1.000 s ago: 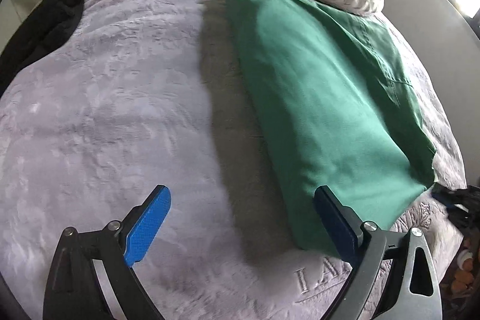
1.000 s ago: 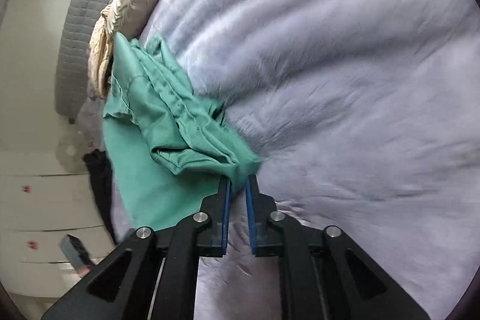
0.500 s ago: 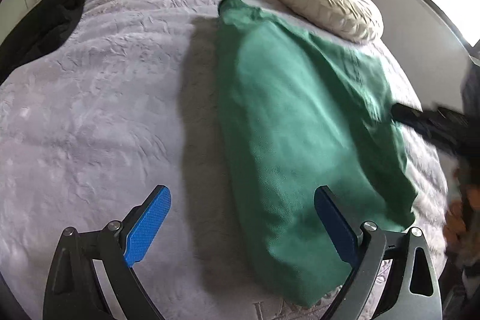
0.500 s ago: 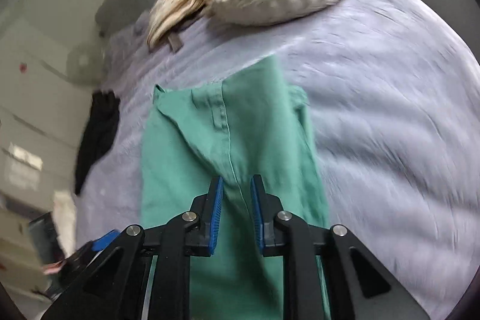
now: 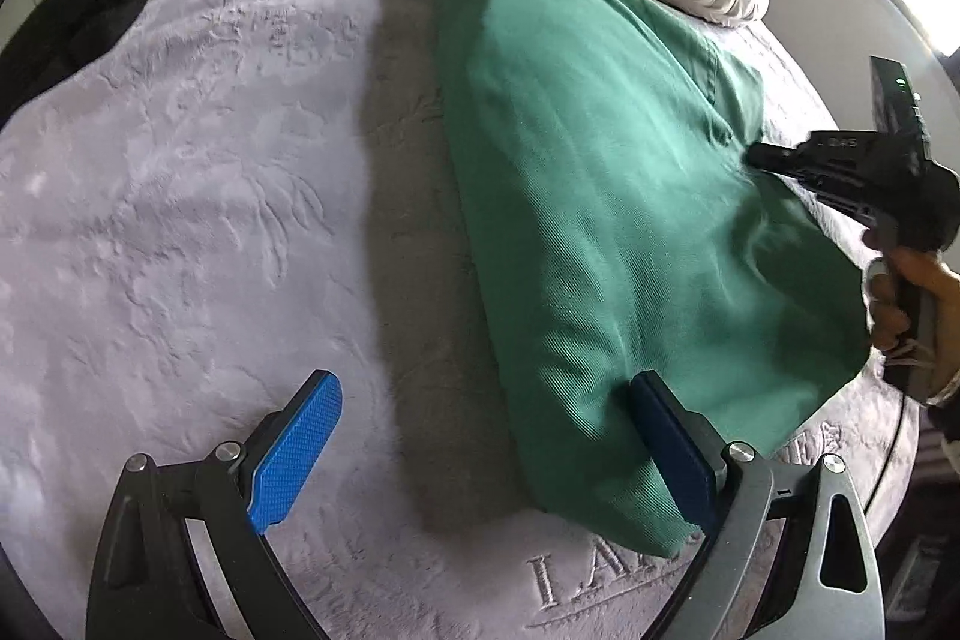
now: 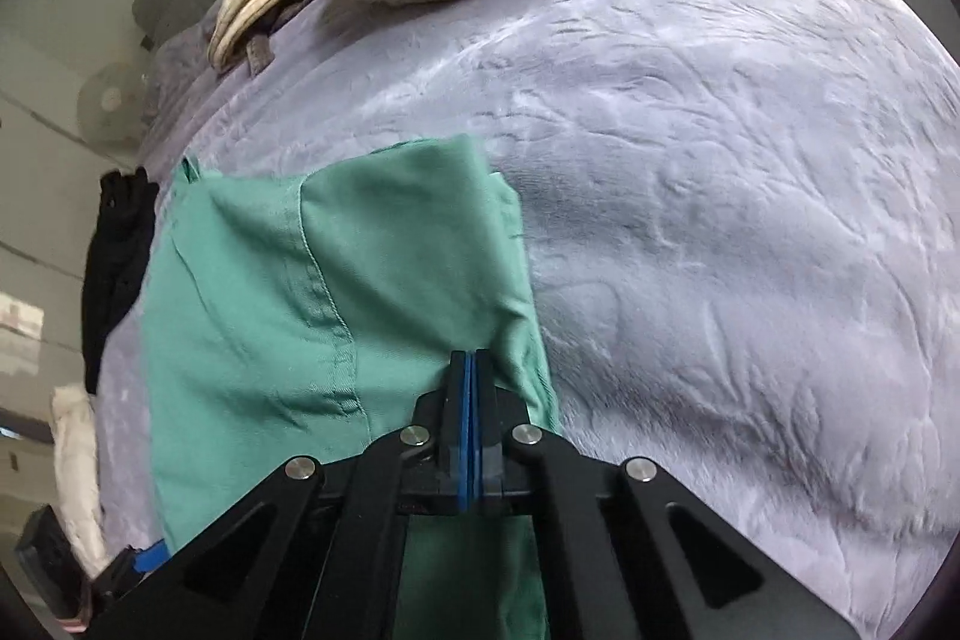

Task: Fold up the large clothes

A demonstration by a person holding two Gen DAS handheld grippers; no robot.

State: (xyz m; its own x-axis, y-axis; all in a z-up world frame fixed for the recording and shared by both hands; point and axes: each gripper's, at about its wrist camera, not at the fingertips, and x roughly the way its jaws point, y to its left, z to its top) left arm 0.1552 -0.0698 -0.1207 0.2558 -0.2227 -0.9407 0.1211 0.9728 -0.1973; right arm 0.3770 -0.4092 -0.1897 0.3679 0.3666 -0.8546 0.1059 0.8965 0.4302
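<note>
Swung across since a second ago, the right gripper (image 6: 469,370), jaws pressed together on the green trousers (image 5: 600,196), drags their side edge inward to fold them, while the left gripper (image 5: 486,436) hovers spread beside their near end.

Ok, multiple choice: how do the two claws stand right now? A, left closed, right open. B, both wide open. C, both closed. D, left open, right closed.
D: the left claw has its blue pads spread wide over the bedspread, while the right claw has its pads pressed together at the green garment.
</note>
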